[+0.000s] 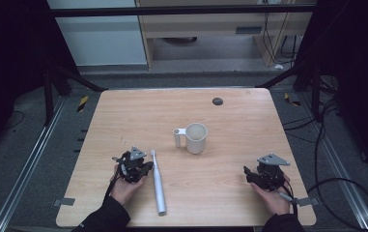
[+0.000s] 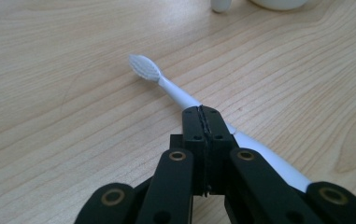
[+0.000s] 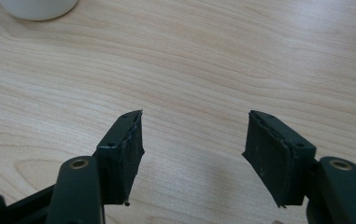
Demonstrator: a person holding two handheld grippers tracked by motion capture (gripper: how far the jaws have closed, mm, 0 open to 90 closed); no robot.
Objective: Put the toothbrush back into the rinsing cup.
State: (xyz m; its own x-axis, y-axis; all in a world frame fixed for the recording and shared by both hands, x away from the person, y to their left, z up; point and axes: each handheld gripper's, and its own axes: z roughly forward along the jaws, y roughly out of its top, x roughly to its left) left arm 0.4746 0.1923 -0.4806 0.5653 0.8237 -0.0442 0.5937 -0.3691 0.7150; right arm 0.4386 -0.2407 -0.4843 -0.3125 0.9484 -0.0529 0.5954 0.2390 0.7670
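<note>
The toothbrush (image 1: 157, 182) lies flat on the surface (image 1: 230, 193), just right of the left hand-held gripper (image 1: 145, 167), whose jaws are pressed together empty; the right hand-held gripper (image 1: 247, 173) gapes; unopened, the left would likely nudge the brush aside.

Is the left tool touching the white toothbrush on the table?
Cannot tell. In the left gripper view, the shut left tool overlaps the toothbrush, hiding any gap or contact.
</note>
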